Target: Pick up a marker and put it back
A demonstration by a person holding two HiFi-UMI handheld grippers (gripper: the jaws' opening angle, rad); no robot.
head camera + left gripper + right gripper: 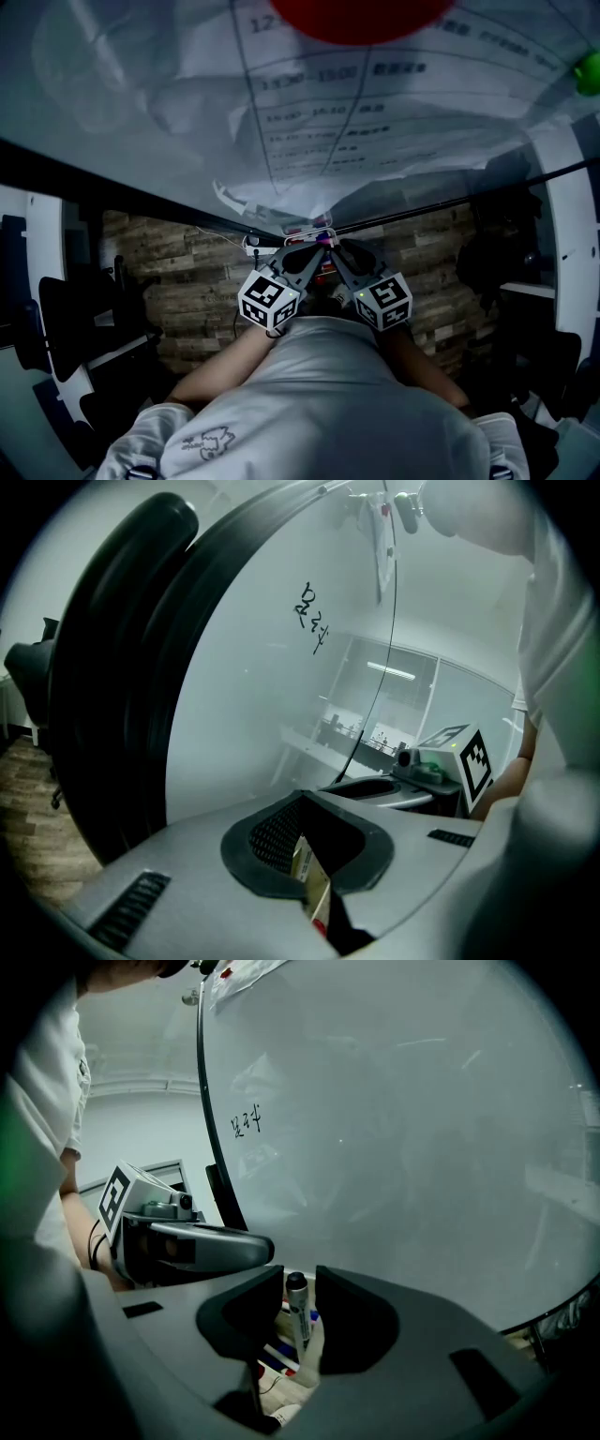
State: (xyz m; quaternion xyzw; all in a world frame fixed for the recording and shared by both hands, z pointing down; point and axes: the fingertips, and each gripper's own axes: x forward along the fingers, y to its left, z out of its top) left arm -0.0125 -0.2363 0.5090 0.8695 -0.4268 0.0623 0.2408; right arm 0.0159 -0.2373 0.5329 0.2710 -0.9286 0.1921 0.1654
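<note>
The grey-barrelled marker with a black cap (pixel 298 1321) stands upright between the jaws of the right tool (pixel 300 1288). The jaws are clenched on its barrel just under the cap. Directly below it lie loose blue and red markers (pixel 275 1354) on something pale at the foot of the board. I judge the grasp is made and the marker is only just clear of its resting place, or not yet clear. One moment cannot show whether it is going up or coming down.

The next move calls for a straight path, since the barrel hangs close over the other markers. Any tilt could knock them before the jaws let go.

The left tool (pixel 319 832) sits just beside the right one. Its jaws are drawn close on a thin cream packet with print and a red spot (pixel 314 878), and it looks pinched, perhaps to steady it.

Behind both rises a glossy whiteboard (pixel 394 1129) bearing a small black scribble (pixel 246 1122). In the head view a crumpled paper timetable (pixel 328 103) is pinned to the board by a red round magnet (pixel 361 17), with a green one (pixel 589 73) at the right edge. Below are a brown plank floor (pixel 178 272) and black office chairs (pixel 66 319). The person's white shirt (pixel 319 403) fills the bottom of that view.
</note>
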